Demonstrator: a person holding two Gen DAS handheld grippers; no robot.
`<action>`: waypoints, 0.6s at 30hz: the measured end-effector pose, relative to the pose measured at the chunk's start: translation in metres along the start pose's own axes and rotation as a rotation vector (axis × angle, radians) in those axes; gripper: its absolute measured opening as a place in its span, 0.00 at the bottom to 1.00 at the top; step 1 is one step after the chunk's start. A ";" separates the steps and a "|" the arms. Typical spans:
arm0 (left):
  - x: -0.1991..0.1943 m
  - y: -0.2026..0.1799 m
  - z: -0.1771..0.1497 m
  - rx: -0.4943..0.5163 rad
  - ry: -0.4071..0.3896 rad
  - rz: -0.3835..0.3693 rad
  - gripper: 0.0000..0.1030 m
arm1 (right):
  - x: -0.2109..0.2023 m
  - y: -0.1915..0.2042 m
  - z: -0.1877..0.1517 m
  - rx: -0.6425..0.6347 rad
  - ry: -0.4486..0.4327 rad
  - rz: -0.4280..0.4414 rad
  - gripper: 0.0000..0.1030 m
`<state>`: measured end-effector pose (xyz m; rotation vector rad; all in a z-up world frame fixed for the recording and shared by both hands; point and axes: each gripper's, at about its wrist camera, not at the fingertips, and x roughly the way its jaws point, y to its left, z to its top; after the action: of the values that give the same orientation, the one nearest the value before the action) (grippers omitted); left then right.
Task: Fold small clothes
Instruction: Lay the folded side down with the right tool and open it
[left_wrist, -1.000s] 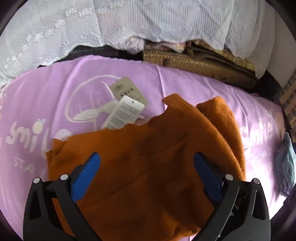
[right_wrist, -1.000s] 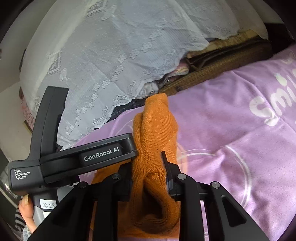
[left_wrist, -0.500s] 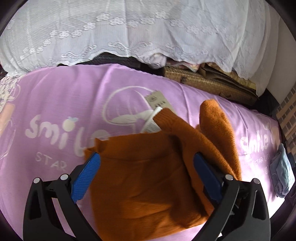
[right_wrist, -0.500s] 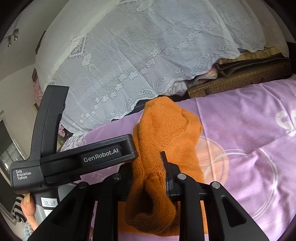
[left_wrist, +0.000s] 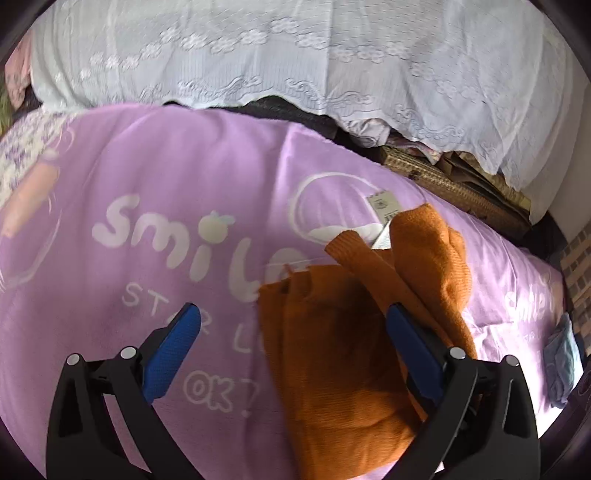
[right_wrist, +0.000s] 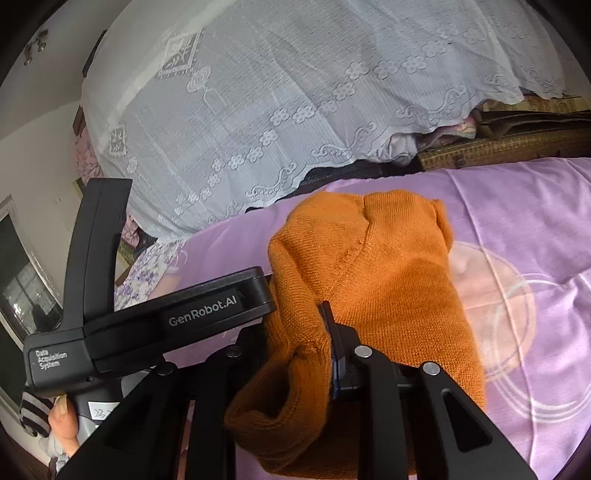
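An orange knit sweater (left_wrist: 343, 354) lies bunched on the purple blanket (left_wrist: 166, 177), with paper tags (left_wrist: 384, 205) peeking out at its far edge. My left gripper (left_wrist: 291, 325) is open and empty; its right blue finger (left_wrist: 413, 347) rests against the sweater. In the right wrist view my right gripper (right_wrist: 303, 328) is shut on a fold of the sweater (right_wrist: 384, 273), which drapes forward onto the blanket (right_wrist: 517, 206). The left gripper's black body (right_wrist: 166, 317) shows at the left of that view.
A white lace cover (left_wrist: 295, 55) hangs over furniture behind the bed. A woven wicker case (left_wrist: 454, 188) sits below it. A small blue-grey garment (left_wrist: 561, 354) lies at the blanket's right edge.
The left gripper has swung left, so the sweater now sits at its right finger and more blanket shows. The right gripper has carried its fold of sweater over and spread it wider.
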<state>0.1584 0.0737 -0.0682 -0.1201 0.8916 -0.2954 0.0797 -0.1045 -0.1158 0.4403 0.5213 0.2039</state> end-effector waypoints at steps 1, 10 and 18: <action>0.005 0.007 -0.002 -0.014 0.003 -0.007 0.95 | 0.002 0.001 -0.002 -0.007 0.005 0.001 0.24; 0.031 0.043 -0.015 -0.103 0.042 -0.037 0.95 | 0.008 -0.004 -0.007 -0.016 0.017 -0.027 0.23; 0.025 0.063 -0.011 -0.247 0.100 -0.303 0.95 | 0.006 0.000 -0.006 -0.002 0.022 0.028 0.23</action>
<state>0.1776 0.1268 -0.1078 -0.4749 1.0075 -0.4754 0.0812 -0.1004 -0.1233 0.4443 0.5365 0.2360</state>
